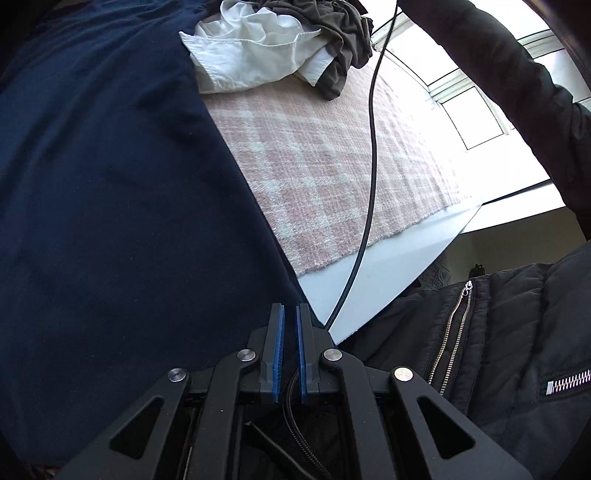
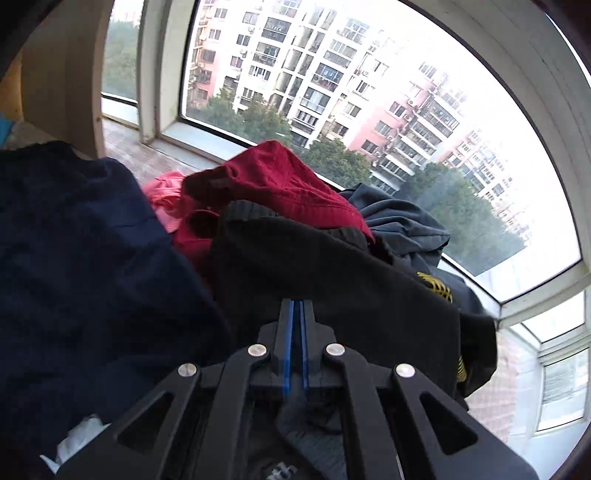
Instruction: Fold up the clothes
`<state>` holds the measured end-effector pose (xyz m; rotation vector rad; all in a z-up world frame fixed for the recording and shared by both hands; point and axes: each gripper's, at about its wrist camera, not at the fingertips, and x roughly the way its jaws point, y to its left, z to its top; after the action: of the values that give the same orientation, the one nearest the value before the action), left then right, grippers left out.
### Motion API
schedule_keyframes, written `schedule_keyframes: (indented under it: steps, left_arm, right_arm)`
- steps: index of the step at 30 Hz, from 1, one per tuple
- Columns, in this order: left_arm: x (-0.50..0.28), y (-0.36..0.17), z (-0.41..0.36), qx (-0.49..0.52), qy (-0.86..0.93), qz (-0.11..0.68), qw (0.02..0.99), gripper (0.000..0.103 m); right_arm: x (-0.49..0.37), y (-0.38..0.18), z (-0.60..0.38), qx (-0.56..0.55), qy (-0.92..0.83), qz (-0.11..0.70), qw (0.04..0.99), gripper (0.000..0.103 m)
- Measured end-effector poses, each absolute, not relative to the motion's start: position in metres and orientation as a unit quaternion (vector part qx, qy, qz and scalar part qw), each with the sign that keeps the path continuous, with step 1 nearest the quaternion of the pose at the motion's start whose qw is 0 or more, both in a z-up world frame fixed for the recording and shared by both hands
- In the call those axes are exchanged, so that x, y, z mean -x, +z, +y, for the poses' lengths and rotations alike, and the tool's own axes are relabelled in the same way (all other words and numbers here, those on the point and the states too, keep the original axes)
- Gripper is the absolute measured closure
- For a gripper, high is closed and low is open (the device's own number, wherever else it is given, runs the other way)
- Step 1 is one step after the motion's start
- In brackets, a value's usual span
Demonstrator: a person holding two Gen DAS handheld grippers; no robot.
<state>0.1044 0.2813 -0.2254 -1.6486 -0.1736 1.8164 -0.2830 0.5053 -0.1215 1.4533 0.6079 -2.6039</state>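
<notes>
In the left wrist view a large navy garment lies spread flat over the left of the table. My left gripper is shut just above that garment's near corner, its blue pads close together with no cloth visible between them. My right gripper is also shut and points at a heap of clothes. Its tips sit against a black garment, with nothing seen pinched. Behind the black garment lie a red knit, a pink piece and a dark grey top with a yellow print. Navy cloth fills the left of this view.
A pink plaid blanket covers the white table. A crumpled white shirt and a dark olive garment lie at the far end. A black cable hangs across. The person's black zipped jacket is at right; a big window is behind the heap.
</notes>
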Motion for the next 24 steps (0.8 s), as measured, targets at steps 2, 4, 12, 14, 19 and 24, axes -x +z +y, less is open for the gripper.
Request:
schedule_keyframes:
  steps: [2, 4, 12, 14, 19, 24]
  left_arm:
    - [-0.109, -0.224, 0.274, 0.633, 0.698, -0.062, 0.33, 0.098]
    - [-0.112, -0.219, 0.259, 0.63, 0.702, -0.068, 0.325, 0.098]
    - [-0.135, -0.217, 0.168, 0.635, 0.722, -0.074, 0.266, 0.098]
    - [-0.145, -0.22, 0.14, 0.636, 0.725, -0.079, 0.253, 0.098]
    - [-0.173, -0.222, 0.073, 0.624, 0.741, -0.103, 0.227, 0.098]
    - [-0.205, -0.224, -0.005, 0.612, 0.759, -0.128, 0.184, 0.098]
  right_arm:
    - [0.246, -0.111, 0.496, -0.477, -0.855, 0.182, 0.094, 0.095]
    - [0.204, -0.116, 0.473, -0.483, -0.846, 0.171, 0.147, 0.081]
    - [0.007, -0.204, 0.443, -0.575, -0.769, 0.026, 0.278, 0.064]
    - [-0.037, -0.228, 0.433, -0.593, -0.758, 0.021, 0.27, 0.064]
    - [-0.091, -0.263, 0.398, -0.594, -0.766, -0.006, 0.244, 0.064]
    - [-0.107, -0.276, 0.369, -0.603, -0.771, 0.049, 0.201, 0.064]
